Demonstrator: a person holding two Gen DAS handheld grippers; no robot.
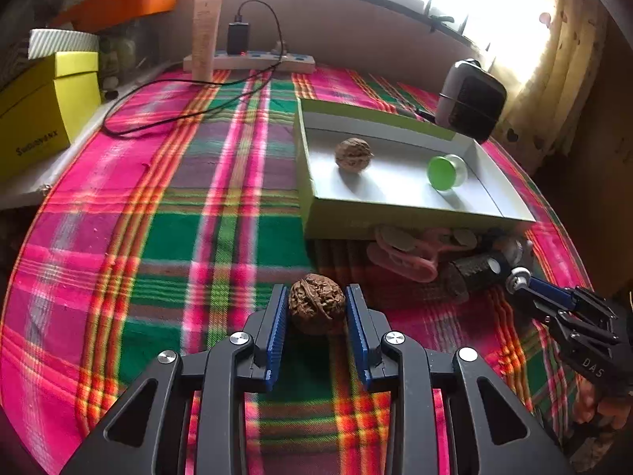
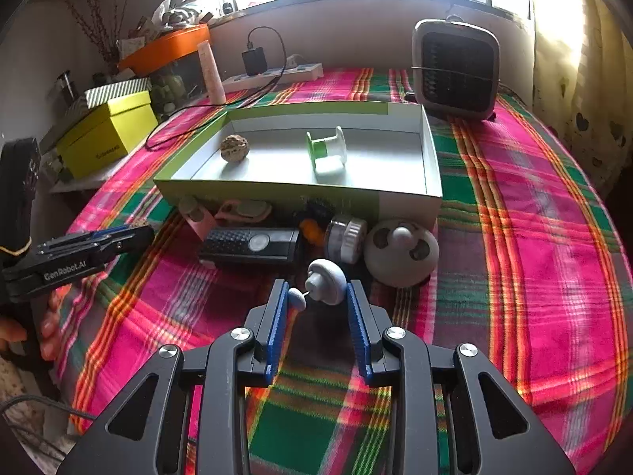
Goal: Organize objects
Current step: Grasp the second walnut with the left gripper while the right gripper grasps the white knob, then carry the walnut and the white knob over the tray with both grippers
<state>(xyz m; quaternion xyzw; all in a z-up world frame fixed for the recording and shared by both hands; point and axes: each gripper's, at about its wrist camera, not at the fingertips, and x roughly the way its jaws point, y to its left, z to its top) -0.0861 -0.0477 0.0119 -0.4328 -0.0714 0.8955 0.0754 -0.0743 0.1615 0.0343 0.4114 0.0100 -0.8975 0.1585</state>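
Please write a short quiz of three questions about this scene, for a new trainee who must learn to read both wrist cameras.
1. True or false: the tray already holds a walnut and a green spool.
2. What lies between the fingers of the left gripper? A) a coin B) a second walnut C) a black case
3. Fill in: the right gripper is placed around a small grey ____ on the plaid cloth.

Key:
1. True
2. B
3. knob-shaped piece; the jaws stand apart, not yet closed on it.
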